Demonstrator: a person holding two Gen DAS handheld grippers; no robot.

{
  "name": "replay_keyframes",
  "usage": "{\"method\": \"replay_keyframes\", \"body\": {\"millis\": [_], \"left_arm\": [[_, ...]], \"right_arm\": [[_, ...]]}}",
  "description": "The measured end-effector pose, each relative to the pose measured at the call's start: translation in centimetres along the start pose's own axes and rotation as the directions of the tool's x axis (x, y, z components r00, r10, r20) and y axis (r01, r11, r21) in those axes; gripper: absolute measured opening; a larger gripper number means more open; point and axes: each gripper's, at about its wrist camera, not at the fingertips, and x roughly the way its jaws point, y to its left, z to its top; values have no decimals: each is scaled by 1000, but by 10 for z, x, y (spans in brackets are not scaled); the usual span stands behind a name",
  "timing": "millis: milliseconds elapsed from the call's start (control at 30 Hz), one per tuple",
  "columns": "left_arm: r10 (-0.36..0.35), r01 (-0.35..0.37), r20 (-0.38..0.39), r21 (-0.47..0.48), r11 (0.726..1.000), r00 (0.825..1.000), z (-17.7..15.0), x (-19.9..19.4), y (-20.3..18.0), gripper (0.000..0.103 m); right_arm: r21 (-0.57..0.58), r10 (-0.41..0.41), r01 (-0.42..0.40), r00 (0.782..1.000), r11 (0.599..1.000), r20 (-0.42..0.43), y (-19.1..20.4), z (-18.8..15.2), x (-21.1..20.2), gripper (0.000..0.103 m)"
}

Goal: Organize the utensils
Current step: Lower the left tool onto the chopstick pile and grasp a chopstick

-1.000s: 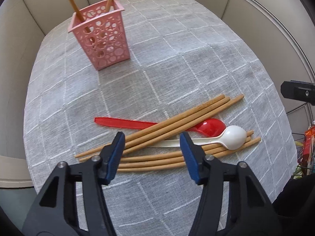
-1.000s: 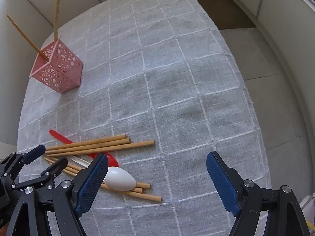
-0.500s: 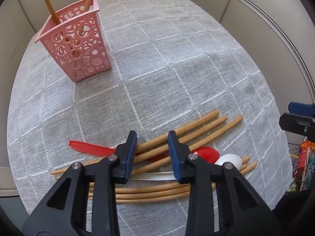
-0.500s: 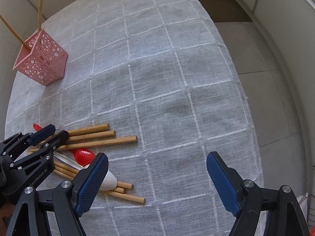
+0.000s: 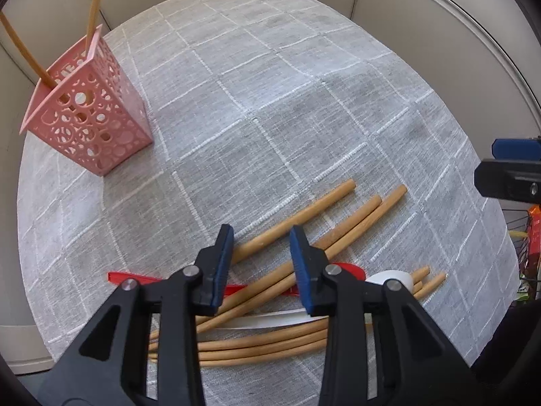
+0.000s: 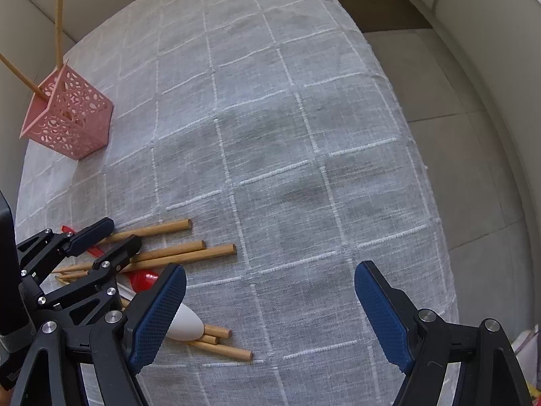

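Left gripper [image 5: 260,253]: my blue pads stand a narrow gap apart, low in the middle of the left wrist view, over the heap of chopsticks; one chopstick [image 5: 294,218] runs up to the right from the gap between them. Whether the pads actually press it I cannot tell.
Right gripper [image 6: 270,318]: released, my fingers spread wide along the bottom of the right wrist view, nothing between them but cloth.
Chopsticks on the cloth [image 5: 267,341]: a loose bundle across the lower half of the left wrist view, three upper ones fanning toward the right, the rest lying flatter beneath my left fingers.
Red spoon [image 5: 135,277]: handle pointing to the lower left, its bowl under the chopsticks.
White spoon [image 5: 392,279]: bowl at lower right, just beside the red bowl, handle running under the sticks.
Pink holder [image 5: 88,118]: upper left, upright, well apart from the heap, two chopsticks [image 5: 96,3] standing in it.
Tablecloth [image 5: 304,84]: grey, with a white grid.
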Motion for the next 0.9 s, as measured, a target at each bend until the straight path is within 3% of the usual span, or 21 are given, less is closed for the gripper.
{"method": "replay_keyframes", "body": {"millis": [67, 100, 133, 233, 333, 400, 533, 633, 900], "left_arm": [[-18, 16, -21, -75, 997, 1000, 5, 1, 4, 31], [-27, 24, -28, -116, 993, 999, 7, 0, 7, 20], [-21, 15, -38, -151, 988, 999, 10, -1, 10, 0], [-5, -10, -69, -224, 975, 998, 9, -1, 19, 1], [-30, 19, -53, -205, 979, 998, 10, -2, 21, 1], [-42, 36, -34, -148, 988, 999, 12, -4, 20, 3], [-11, 11, -15, 1, 1000, 1000, 21, -1, 0, 17], [-29, 30, -15, 76, 997, 999, 19, 0, -14, 18], [-45, 50, -31, 174, 984, 998, 28, -6, -27, 27]], "right_arm": [[4, 0, 0, 1000, 1000, -5, 0, 1, 1, 86], [6, 1, -1, 1000, 1000, -6, 0, 1, 2, 86], [6, 1, -1, 1000, 1000, -8, 0, 2, 2, 86], [6, 0, 0, 1000, 1000, -10, 0, 3, 4, 86], [10, 1, -1, 1000, 1000, -17, 0, 4, 6, 86], [15, 6, -5, 1000, 1000, -20, 0, 5, 7, 86], [25, 24, -24, 1000, 999, -19, 0, 6, 6, 86], [24, 27, -27, 999, 999, -19, -1, 7, 6, 86], [45, 34, -32, 999, 998, -25, -10, 9, 6, 86]]}}
